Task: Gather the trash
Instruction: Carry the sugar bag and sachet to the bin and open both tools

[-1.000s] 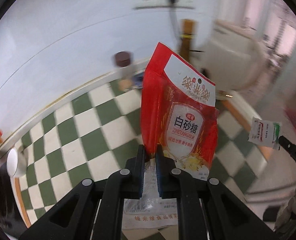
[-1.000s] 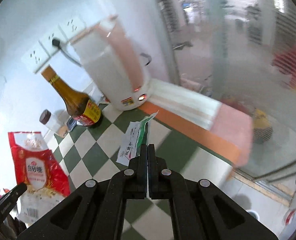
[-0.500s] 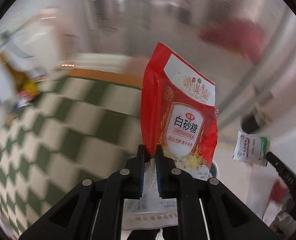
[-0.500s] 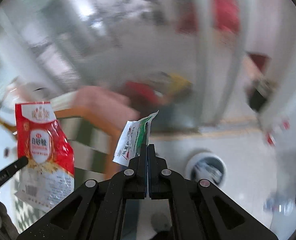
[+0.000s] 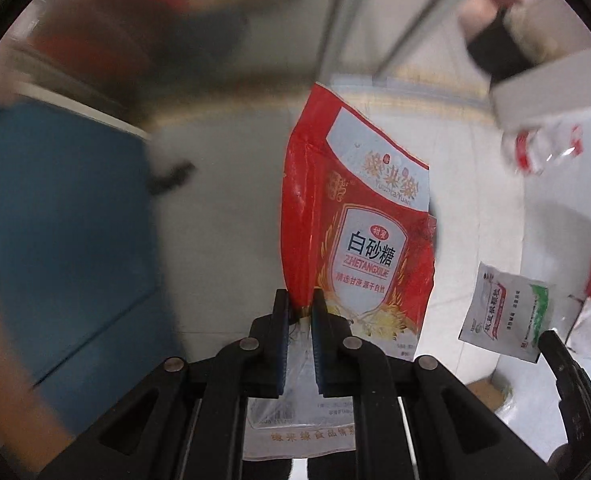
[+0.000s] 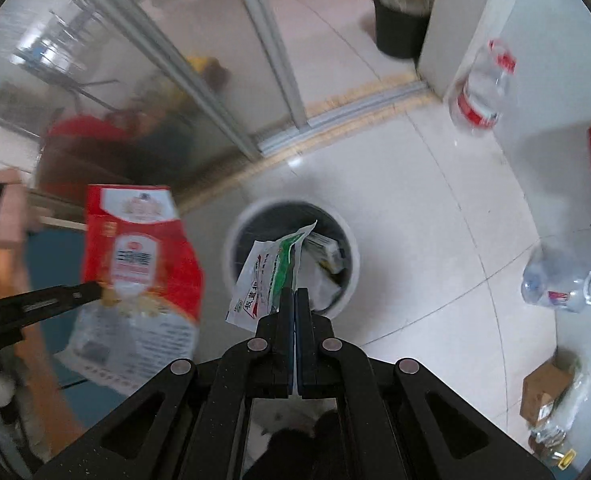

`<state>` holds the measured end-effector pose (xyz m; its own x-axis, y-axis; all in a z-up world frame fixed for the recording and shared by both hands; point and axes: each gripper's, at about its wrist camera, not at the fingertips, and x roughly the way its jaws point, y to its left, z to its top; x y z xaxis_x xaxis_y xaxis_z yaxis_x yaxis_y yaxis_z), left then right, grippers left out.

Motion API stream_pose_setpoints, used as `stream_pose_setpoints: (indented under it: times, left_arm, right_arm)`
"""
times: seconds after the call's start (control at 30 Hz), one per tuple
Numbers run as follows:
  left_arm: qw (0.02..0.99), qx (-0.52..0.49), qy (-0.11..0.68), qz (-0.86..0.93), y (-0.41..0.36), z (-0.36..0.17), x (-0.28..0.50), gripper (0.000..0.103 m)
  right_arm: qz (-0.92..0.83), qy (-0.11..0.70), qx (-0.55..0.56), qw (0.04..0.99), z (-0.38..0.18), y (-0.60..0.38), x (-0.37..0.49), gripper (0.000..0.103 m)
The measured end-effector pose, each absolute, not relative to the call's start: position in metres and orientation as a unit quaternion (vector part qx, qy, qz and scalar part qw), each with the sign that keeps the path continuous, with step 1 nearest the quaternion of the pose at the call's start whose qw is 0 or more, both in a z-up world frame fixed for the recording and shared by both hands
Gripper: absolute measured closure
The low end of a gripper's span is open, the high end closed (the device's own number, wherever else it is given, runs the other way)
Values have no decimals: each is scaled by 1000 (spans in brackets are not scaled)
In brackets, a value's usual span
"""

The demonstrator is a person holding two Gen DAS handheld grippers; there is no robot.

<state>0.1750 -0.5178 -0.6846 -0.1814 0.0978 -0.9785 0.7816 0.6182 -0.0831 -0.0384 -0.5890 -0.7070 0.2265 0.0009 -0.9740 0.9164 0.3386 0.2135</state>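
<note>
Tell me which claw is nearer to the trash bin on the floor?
Right. The right claw, shut on a white sachet, hangs just above the trash bin. The left claw, holding the red sugar bag, is off to the bin's left.

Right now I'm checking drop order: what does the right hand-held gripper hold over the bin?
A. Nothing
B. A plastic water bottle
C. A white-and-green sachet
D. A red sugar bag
C: the right hand-held gripper is shut on the white-and-green sachet above the round trash bin.
</note>
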Motion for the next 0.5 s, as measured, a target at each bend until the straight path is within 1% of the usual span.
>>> stream_pose_setpoints:
  times: [0.07, 0.1, 0.17, 0.23, 0.3, 0.37, 0.47, 0.5]
  left_arm:
    - [531, 322, 726, -296, -533, -752, 162, 95]
    - [522, 326, 732, -293, -539, -777, 157, 95]
    - [505, 337, 739, -291, -552, -823, 148, 95]
    - [493, 343, 746, -288, -562, -855, 141, 94]
    - [482, 347, 752, -287, -571, -879, 128, 91]
    - [474, 357, 753, -284, -578, -890, 123, 89]
    - [479, 347, 751, -292, -582, -884, 123, 87]
    - [489, 342, 746, -295, -583, -877, 125, 78]
  right_arm:
    - [-352, 520, 452, 634, -756, -597, -40, 103]
    - [-349, 527, 451, 630, -786, -603, -39, 103]
    - [-344, 537, 450, 625, -824, -609, -40, 103]
    - [-339, 548, 451, 618, -860, -613, -40, 103]
    - [-332, 556, 455, 612, -883, -616, -39, 103]
    - [-326, 560, 460, 607, -896, -618, -37, 103]
    - [-310, 563, 474, 602, -905, -621, -35, 103]
    - [-304, 563, 481, 599, -905, -622, -34, 102]
